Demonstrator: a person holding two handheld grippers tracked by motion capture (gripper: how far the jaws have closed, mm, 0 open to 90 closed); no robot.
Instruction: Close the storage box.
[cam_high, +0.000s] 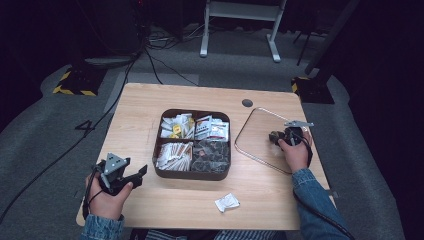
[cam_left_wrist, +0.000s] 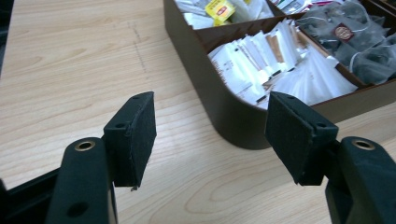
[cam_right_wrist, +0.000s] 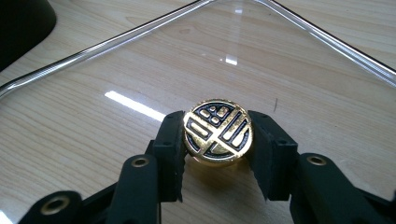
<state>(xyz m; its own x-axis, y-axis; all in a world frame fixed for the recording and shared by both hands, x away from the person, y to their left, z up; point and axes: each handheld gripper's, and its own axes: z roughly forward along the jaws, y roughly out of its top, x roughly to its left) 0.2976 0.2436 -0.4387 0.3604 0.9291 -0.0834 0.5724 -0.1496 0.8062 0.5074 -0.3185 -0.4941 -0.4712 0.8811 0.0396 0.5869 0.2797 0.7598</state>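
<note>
1. Right gripper (cam_right_wrist: 217, 154) is clamped on the round gold knob (cam_right_wrist: 218, 132) of a clear glass lid (cam_right_wrist: 140, 70); both black pads press the knob's sides, and its top carries a black-and-gold emblem.
2. Seen from the high view, that glass lid (cam_high: 255, 131) lies flat on the wooden table (cam_high: 140, 107), just right of the brown box (cam_high: 192, 174) and not on it, with the right gripper (cam_high: 280, 137) at its middle and the right hand (cam_high: 296, 152) behind it.
3. Left gripper (cam_left_wrist: 210, 135) has its jaws wide apart with nothing between them, low over bare table beside the box's rounded corner (cam_left_wrist: 224, 112).
4. In the high view the left gripper (cam_high: 137, 174) is held by the left hand (cam_high: 107, 197) near the table's front left edge, jaws aimed toward the box.
5. Inside the uncovered four-part box are white sachets (cam_high: 173, 154), dark tea bags (cam_high: 212, 152), yellow-tagged packets (cam_high: 176, 126) and printed packets (cam_high: 212, 127).
6. One crumpled white packet (cam_high: 227, 202) lies alone on the table in front of the box.
</note>
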